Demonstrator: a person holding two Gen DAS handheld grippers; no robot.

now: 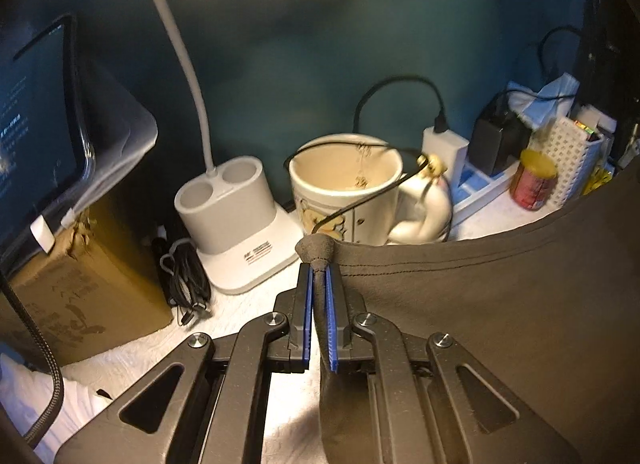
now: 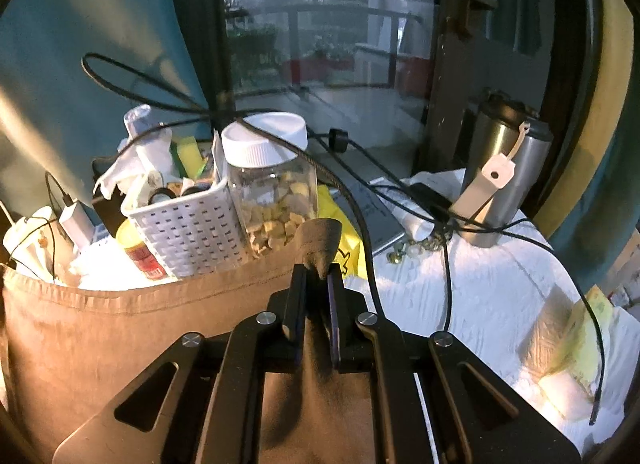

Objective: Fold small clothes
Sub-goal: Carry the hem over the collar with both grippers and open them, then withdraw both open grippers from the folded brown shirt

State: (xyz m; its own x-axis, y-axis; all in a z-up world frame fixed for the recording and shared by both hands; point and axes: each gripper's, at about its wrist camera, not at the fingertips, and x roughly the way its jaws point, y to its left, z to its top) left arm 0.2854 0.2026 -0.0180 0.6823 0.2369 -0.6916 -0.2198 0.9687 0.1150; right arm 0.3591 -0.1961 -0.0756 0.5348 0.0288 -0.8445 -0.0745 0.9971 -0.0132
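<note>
A small grey-brown garment [image 1: 500, 304] with a stitched hem hangs stretched between my two grippers above a white-covered table [image 1: 248, 312]. My left gripper [image 1: 319, 268] is shut on one corner of it; the cloth bunches above the blue pads [image 1: 306, 300] and spreads to the right. In the right wrist view the same garment [image 2: 120, 344] spreads to the left, lit warm. My right gripper [image 2: 318, 270] is shut on its other corner, with a fold of cloth sticking up past the fingertips.
Behind the cloth stand a cream mug [image 1: 344, 192], a white lamp base [image 1: 236, 212], a cardboard box [image 1: 80, 288] and a tablet [image 1: 36, 116]. On the right side are a white basket [image 2: 188, 224], a clear jar [image 2: 272, 184], a steel flask [image 2: 504, 176] and loose black cables [image 2: 400, 192].
</note>
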